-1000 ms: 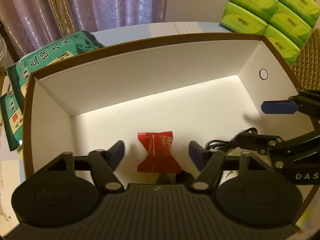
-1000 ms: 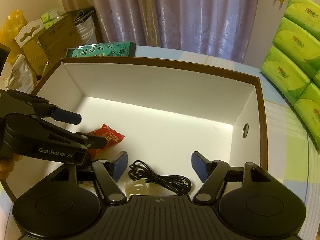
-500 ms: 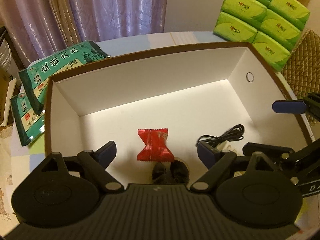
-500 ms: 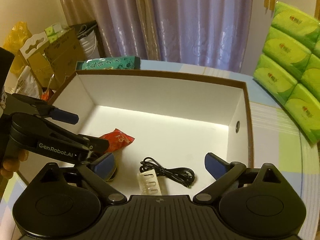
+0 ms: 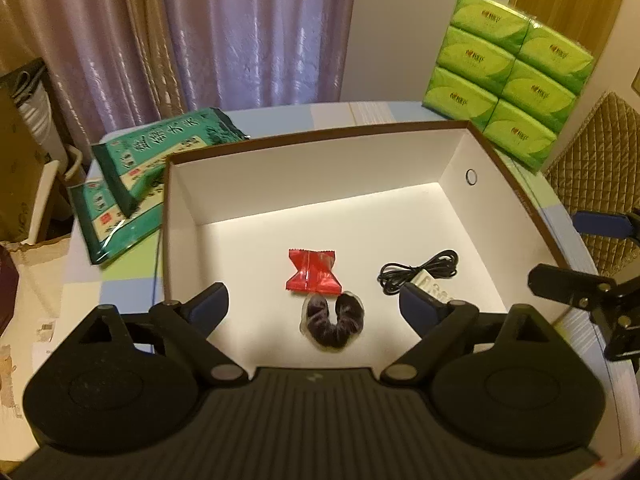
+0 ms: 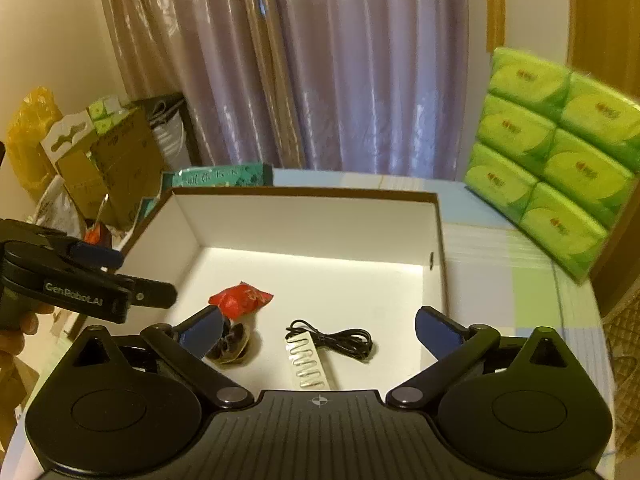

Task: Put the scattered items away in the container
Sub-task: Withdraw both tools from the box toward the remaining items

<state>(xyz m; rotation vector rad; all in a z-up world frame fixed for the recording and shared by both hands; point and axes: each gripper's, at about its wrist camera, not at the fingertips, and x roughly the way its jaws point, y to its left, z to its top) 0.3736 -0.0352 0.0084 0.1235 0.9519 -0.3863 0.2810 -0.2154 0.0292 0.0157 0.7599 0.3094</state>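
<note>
The white box (image 5: pixel 182 216) sits open-topped on the table, brown-rimmed, and most of its floor is left bare toward the far wall. Near the front lie a red candy wrapper (image 5: pixel 313 276), a dark hair tie (image 5: pixel 333 322) curled open-side-away, and a black cable (image 5: pixel 420 274) with its long axis running left-right. Left gripper (image 5: pixel 314 308) and right gripper (image 6: pixel 318 330) are both seen opening, nothing between their jaws.
</note>
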